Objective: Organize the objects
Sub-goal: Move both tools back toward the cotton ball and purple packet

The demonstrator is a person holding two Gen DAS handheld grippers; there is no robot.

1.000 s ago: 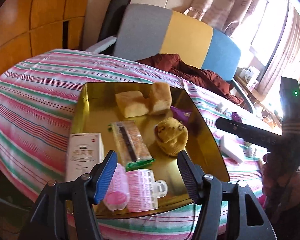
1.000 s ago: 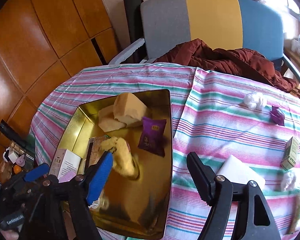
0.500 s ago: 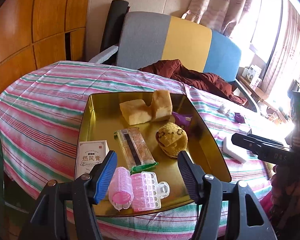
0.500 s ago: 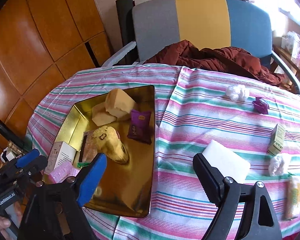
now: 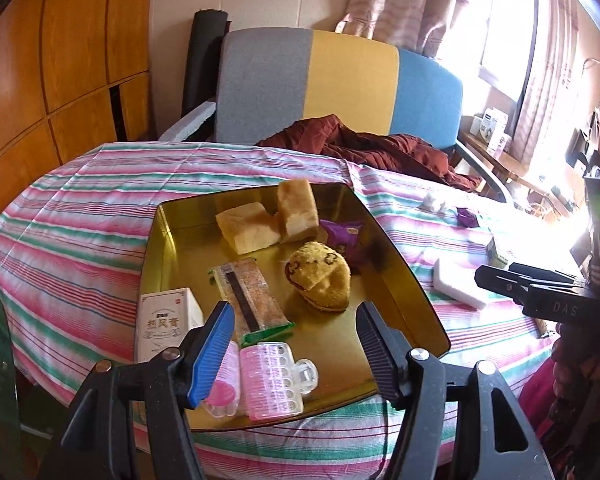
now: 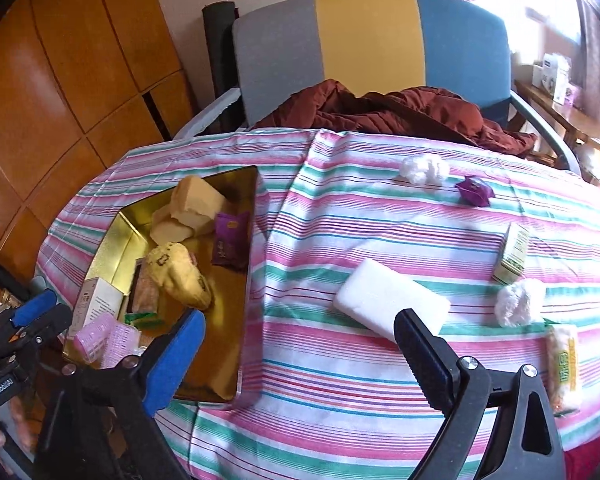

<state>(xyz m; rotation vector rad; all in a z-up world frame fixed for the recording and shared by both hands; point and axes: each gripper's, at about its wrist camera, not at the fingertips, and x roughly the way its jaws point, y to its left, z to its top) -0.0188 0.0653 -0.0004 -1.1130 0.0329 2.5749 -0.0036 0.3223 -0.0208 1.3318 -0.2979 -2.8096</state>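
A gold tray (image 5: 396, 256) (image 6: 244, 320) on the striped tablecloth holds two bread pieces (image 5: 246, 230), a yellow plush toy (image 5: 320, 280) (image 6: 178, 276), a purple packet (image 5: 346, 236) (image 6: 230, 238), a long snack bar (image 5: 246, 294), a white box (image 5: 166, 324) and pink hair rollers (image 5: 270, 384). My left gripper (image 5: 296, 352) hangs open at the tray's near edge, over the rollers, holding nothing. My right gripper (image 6: 300, 364) is open and empty above the cloth, right of the tray. A white sponge block (image 6: 388, 298) (image 5: 460, 284) lies just beyond its right finger.
On the cloth to the right lie two cotton wads (image 6: 424, 170) (image 6: 518, 306), a purple wrapper (image 6: 474, 192), a small green box (image 6: 512, 254) and a yellow packet (image 6: 564, 368). A brown jacket (image 6: 400, 114) is draped on the grey, yellow and blue chair (image 6: 368, 40) behind the table.
Both grippers have drawn back and up from the tray. The right one swung rightward, off the plush toy and over the bare cloth near the white sponge. The plush toy now rests in the tray.
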